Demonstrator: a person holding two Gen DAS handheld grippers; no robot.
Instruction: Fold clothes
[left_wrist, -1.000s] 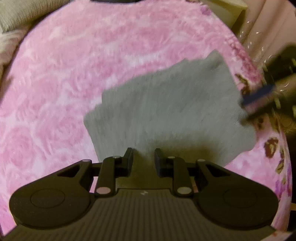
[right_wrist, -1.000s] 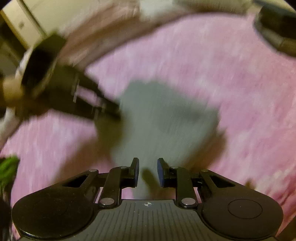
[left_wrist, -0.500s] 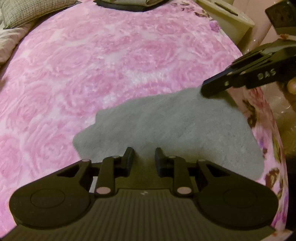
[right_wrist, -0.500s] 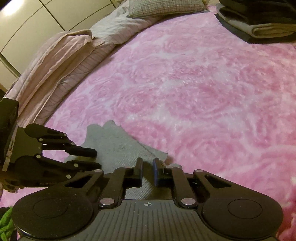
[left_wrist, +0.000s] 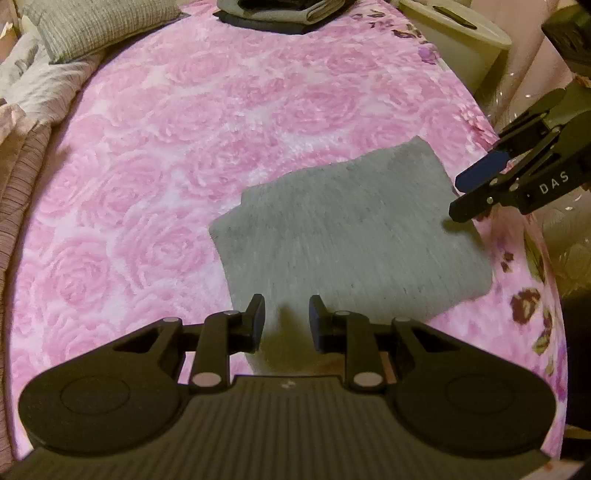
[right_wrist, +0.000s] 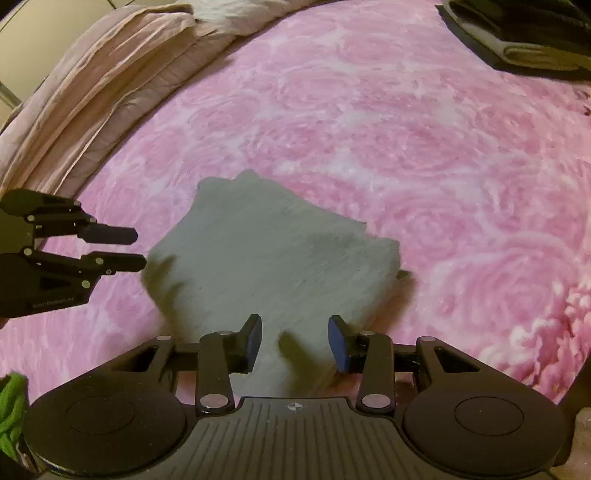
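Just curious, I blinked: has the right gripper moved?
Yes. The right gripper has drawn back from the grey cloth's far corner to its right edge; its jaws have just been opening, nothing between them.

— How many garments do you have ahead of your fingers?

— One folded grey garment (left_wrist: 351, 236), just past your left fingertips (left_wrist: 258, 314) on the one pink rose blanket (left_wrist: 184, 147).

— And grippers?

— Two: your left gripper (left_wrist: 286, 317) and your right gripper (right_wrist: 295, 338), two fingers each.

— Anything far beyond your fingers?

— One stack of folded dark clothes (left_wrist: 280, 13), one checked pillow (left_wrist: 96, 27), one cream bin (left_wrist: 454, 40), and one rumpled beige duvet (right_wrist: 92, 81). You have one green scrap (right_wrist: 11, 410) left of your right fingers.
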